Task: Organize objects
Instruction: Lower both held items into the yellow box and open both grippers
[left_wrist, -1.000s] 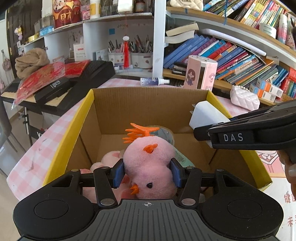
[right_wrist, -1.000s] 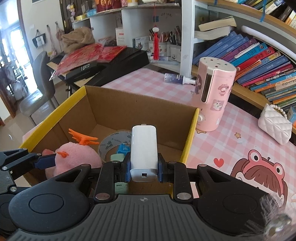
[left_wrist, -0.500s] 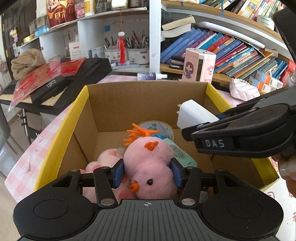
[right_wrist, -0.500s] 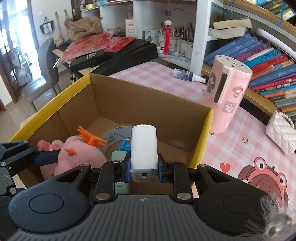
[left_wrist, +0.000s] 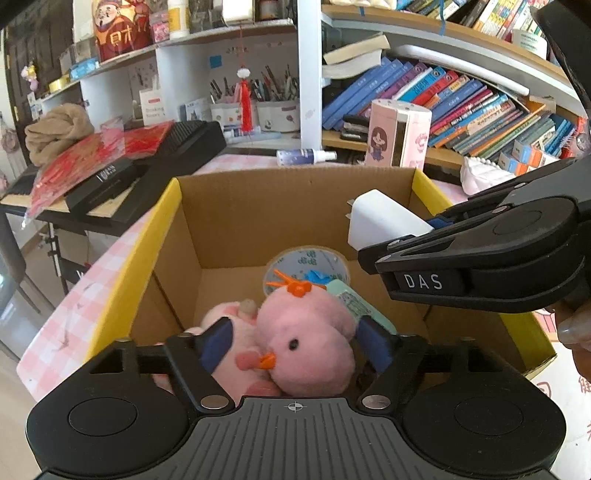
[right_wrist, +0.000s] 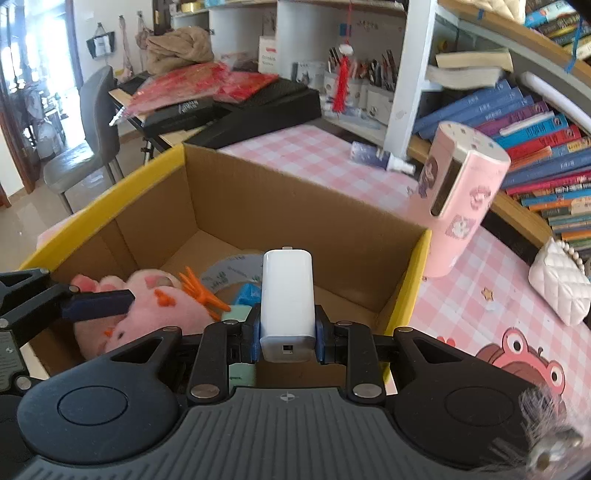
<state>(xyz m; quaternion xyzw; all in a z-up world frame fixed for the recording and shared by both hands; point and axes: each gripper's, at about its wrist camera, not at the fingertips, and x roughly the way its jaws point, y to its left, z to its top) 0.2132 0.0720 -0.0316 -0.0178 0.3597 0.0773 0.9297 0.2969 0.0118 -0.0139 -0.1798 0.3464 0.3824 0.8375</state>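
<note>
We see the left gripper (left_wrist: 293, 343), jaws just opened, releasing the pink plush chick (left_wrist: 306, 339) into the yellow-rimmed cardboard box (left_wrist: 295, 221); the right gripper (right_wrist: 287, 332) pinches a white plastic charger block (right_wrist: 287, 295), yet to be placed.

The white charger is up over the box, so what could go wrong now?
1. The right gripper pinches the white charger above the cardboard box. Dropped from there, it might knock the tape roll or land prongs first.
2. The left gripper has just been opening around the pink plush chick, and its fingers sit close beside it, so lifting out could drag the chick along.
3. Both grippers crowd one box and might bump.
</note>
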